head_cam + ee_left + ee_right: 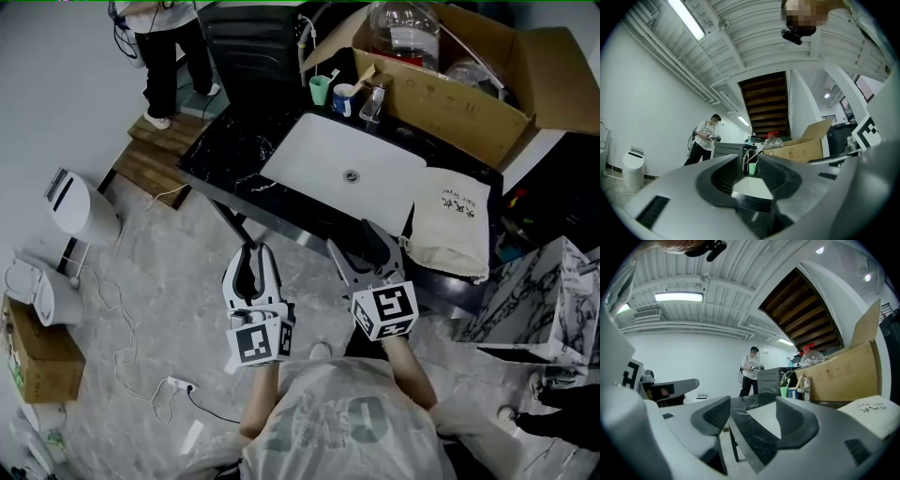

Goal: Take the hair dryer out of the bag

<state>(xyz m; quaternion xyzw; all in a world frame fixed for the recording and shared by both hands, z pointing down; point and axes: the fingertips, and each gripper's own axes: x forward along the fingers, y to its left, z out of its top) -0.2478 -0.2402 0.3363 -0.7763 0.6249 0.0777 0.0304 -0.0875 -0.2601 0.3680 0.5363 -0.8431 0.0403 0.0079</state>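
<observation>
A cream cloth bag (452, 220) with black print lies on the black marble counter (234, 150), just right of the white sink (319, 155). Its corner shows in the right gripper view (872, 416). No hair dryer is visible; the bag hides its contents. My right gripper (350, 234) hovers at the counter's near edge, left of the bag, jaws wide open and empty (753, 413). My left gripper (251, 247) hangs over the floor short of the counter, pointing at the sink. Its jaws stand only a narrow slit apart with nothing between them (750, 161).
A large open cardboard box (469, 103) with a plastic jug fills the counter's back right. A green cup (320, 89) and other cups stand behind the sink. A person (169, 47) stands at the far left. A white appliance (80, 202) and cables lie on the floor.
</observation>
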